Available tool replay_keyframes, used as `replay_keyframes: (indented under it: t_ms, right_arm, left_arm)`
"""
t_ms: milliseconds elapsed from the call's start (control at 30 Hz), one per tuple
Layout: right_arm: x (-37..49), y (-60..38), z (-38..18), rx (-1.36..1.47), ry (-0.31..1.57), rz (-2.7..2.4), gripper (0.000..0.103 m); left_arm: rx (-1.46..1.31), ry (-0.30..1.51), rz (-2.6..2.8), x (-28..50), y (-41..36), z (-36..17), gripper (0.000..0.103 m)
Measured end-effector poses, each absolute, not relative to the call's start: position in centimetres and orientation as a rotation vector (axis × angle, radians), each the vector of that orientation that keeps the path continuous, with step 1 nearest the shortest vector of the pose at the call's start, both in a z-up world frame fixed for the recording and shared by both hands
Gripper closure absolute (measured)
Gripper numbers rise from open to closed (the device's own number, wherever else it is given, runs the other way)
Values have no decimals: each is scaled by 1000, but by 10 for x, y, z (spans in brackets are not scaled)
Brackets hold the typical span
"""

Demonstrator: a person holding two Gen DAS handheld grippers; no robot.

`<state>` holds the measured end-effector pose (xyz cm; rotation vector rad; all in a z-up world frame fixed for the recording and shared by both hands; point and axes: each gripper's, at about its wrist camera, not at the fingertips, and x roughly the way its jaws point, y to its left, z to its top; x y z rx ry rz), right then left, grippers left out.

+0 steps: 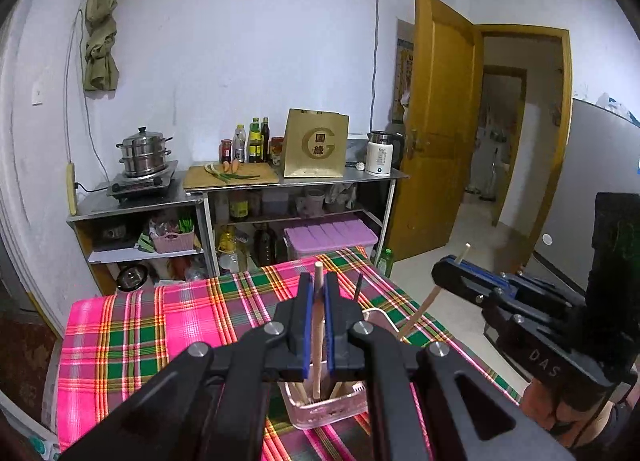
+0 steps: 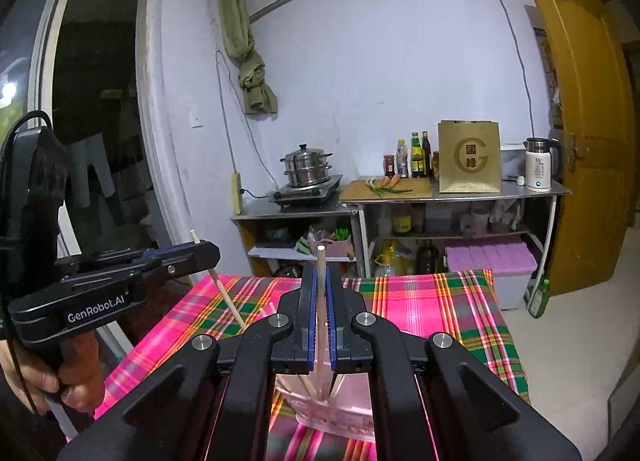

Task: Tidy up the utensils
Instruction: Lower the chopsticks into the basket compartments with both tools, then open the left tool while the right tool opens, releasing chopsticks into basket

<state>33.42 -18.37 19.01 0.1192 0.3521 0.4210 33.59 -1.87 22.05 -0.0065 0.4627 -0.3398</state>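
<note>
My left gripper [image 1: 318, 281] is shut on a wooden chopstick [image 1: 317, 337] that stands upright with its lower end inside the clear pink utensil holder [image 1: 328, 407] on the plaid tablecloth. My right gripper [image 2: 320, 275] is shut on another wooden chopstick [image 2: 321, 261], also upright over the same holder [image 2: 340, 417]. Several more chopsticks lean inside the holder. Each gripper shows in the other's view: the right one [image 1: 444, 267] at the right, the left one [image 2: 208, 253] at the left, each with its chopstick slanting down to the holder.
The table with the pink and green plaid cloth [image 1: 160, 325] fills the foreground. Behind stands a steel shelf unit [image 1: 240, 197] with a steamer pot, bottles, cutting board, brown paper bag and kettle. An open wooden door [image 1: 436, 133] is at the right.
</note>
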Motion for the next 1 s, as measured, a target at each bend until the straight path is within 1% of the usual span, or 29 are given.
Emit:
replay_keyframes:
  t_ms: [100, 400, 733, 1000]
  right_arm:
    - [342, -180, 181, 120, 364, 425, 99]
    - [364, -174, 141, 136, 423, 433, 99]
    - [378, -173, 106, 146, 485, 424, 99]
    - [381, -170, 93, 133, 526, 420, 98]
  left_arm:
    - [-4, 464, -337, 343, -19, 217, 97]
    - [-5, 538, -338, 371, -25, 174, 97]
    - [11, 618, -334, 381, -32, 132, 97]
    - [10, 631, -331, 381, -30, 126, 97]
